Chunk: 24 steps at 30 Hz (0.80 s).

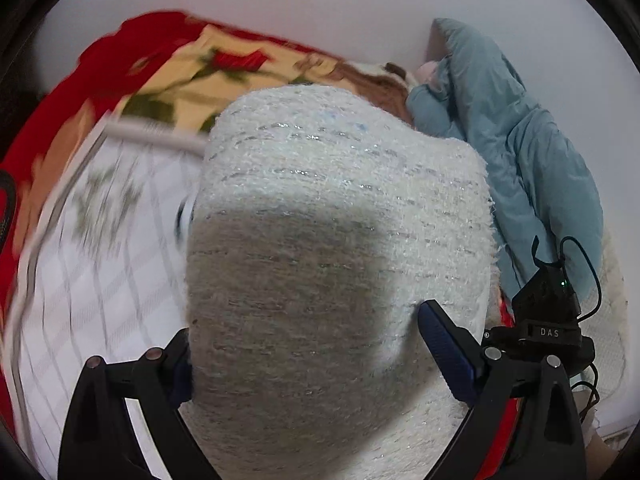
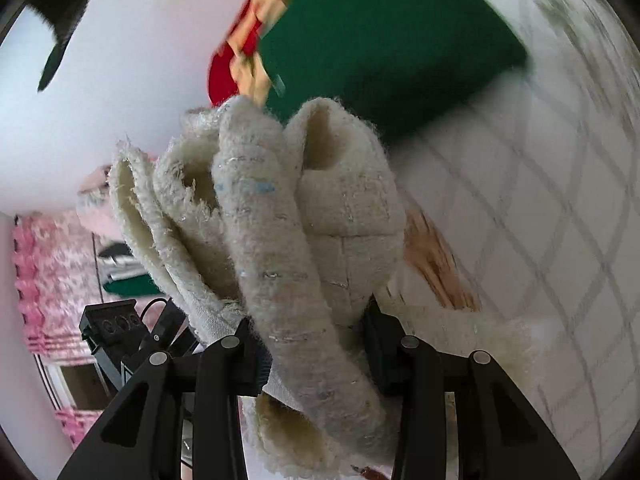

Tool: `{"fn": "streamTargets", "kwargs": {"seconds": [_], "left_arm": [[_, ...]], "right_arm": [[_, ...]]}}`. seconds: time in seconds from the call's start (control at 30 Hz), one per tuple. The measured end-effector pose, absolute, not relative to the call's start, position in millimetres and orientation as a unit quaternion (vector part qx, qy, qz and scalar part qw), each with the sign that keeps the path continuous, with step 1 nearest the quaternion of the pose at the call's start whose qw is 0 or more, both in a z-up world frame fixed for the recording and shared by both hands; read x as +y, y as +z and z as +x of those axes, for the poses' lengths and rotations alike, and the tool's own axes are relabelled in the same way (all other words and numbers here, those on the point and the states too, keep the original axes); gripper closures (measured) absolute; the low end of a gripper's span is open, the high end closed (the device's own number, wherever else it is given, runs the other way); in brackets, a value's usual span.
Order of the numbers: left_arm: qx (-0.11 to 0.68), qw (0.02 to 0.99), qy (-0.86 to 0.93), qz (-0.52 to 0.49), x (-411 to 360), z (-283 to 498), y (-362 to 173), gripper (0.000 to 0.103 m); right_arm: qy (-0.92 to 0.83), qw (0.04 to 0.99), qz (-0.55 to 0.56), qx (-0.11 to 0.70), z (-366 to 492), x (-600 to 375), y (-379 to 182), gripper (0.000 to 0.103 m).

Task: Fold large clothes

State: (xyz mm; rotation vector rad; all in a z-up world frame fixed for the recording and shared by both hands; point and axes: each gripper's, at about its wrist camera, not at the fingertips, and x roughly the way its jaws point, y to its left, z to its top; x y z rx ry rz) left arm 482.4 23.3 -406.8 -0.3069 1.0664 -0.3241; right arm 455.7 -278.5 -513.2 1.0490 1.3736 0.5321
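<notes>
Below me is a bed (image 1: 92,280) covered with a white sheet crossed by thin grey check lines and a faint, blurred leafy print. Along its far side lies a red blanket (image 1: 168,60) with a cream panel and rose pattern, rumpled against the wall. Beside that, toward the right, a light blue garment (image 1: 532,152) lies crumpled on the bedding, its end touching the blanket's brown patch. From my right side I see a dark green cloth (image 2: 384,36) lying flat on the same checked sheet, next to the red blanket; its edges are smeared, so I think it is folded.
</notes>
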Motion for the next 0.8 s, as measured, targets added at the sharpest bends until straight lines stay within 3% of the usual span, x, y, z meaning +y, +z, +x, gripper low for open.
{"fn": "streamTargets", "kwargs": {"seconds": [0.3,0.53,0.67,0.8], "left_arm": [[0.516,0.831,-0.172,-0.119,-23.1,656.8,-441.7,0.007],[0.551,0.82,-0.147,-0.056,-40.4,706.1,-494.9,0.006],[0.553,0.819,-0.141,-0.057,-34.4,694.9,-484.5,0.006],[0.533,0.841,-0.095,-0.005,-37.2,671.4,-467.0,0.006]], "right_arm": [[0.193,0.645,0.461,0.578,637.6,-310.3,-520.7,0.062],[0.164,0.636,0.436,0.615,705.1,-327.2,-566.9,0.061],[0.147,0.668,0.366,0.631,704.9,-322.0,-556.0,0.045],[0.075,0.737,0.227,0.633,688.0,-307.9,-517.1,0.022]]}}
